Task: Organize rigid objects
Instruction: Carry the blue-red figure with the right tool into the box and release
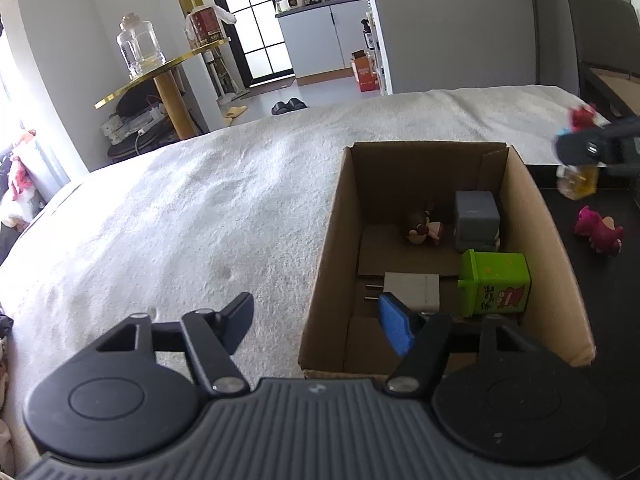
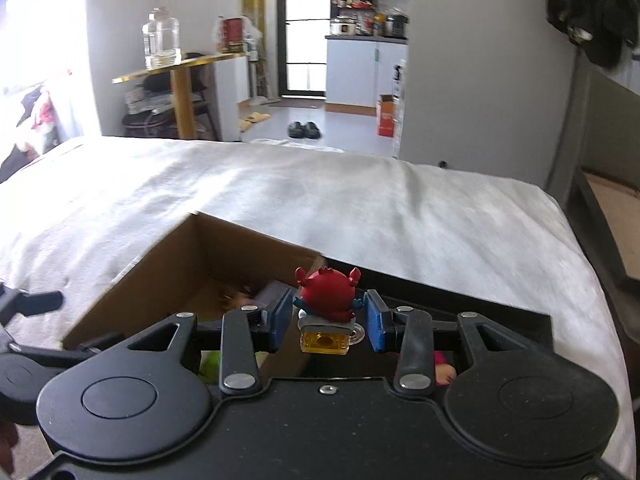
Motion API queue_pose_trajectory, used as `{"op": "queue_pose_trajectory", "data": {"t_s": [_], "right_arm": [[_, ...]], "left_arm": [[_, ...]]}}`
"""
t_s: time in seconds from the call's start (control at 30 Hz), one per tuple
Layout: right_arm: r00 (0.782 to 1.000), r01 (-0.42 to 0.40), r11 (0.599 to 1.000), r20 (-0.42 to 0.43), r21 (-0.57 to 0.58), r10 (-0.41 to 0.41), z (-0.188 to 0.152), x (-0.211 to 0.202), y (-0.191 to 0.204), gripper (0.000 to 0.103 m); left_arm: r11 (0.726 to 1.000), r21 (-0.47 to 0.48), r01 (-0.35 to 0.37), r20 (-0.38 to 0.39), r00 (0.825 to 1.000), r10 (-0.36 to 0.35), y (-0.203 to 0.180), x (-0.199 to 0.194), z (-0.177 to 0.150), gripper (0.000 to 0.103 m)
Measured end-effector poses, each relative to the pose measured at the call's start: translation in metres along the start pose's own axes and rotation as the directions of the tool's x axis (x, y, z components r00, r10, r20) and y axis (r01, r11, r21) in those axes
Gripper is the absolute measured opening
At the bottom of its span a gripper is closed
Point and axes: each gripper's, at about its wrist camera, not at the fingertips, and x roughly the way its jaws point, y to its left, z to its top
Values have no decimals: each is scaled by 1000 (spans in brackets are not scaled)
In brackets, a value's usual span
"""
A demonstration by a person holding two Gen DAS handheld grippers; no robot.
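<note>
Presently the right gripper (image 2: 329,322) has a red crab figure (image 2: 329,294) on a yellow base between its blue pads, jaws seemingly clamped on it, just beside the cardboard box (image 2: 160,252). Left gripper (image 1: 316,320) jaws wide apart, straddling the box's near left wall. Inside: green box (image 1: 496,288), grey block (image 1: 476,220), white plug (image 1: 412,290), small doll (image 1: 424,230). Pink toy (image 1: 598,230) on black tray (image 1: 592,280).
</note>
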Motion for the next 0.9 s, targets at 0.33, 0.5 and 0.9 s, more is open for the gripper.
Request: {"op": "queue_pose_trajectory", "data": {"t_s": [0.33,0.5,0.9], "right_arm": [[997,-76,991,-9,-110,76,16,13,38,39],[994,-105,977,-42,-188,99,19,24,51,39],[987,-151,911,-100,-384,122,15,39,79,39]], "left_arm": [[999,-25,22,-25,999,-23,8,9,-4,35],[998,-47,48,-45,998,-50,11,14,-6,20],[997,-53,62,-57,996,-65,13,16,-4,18]]}}
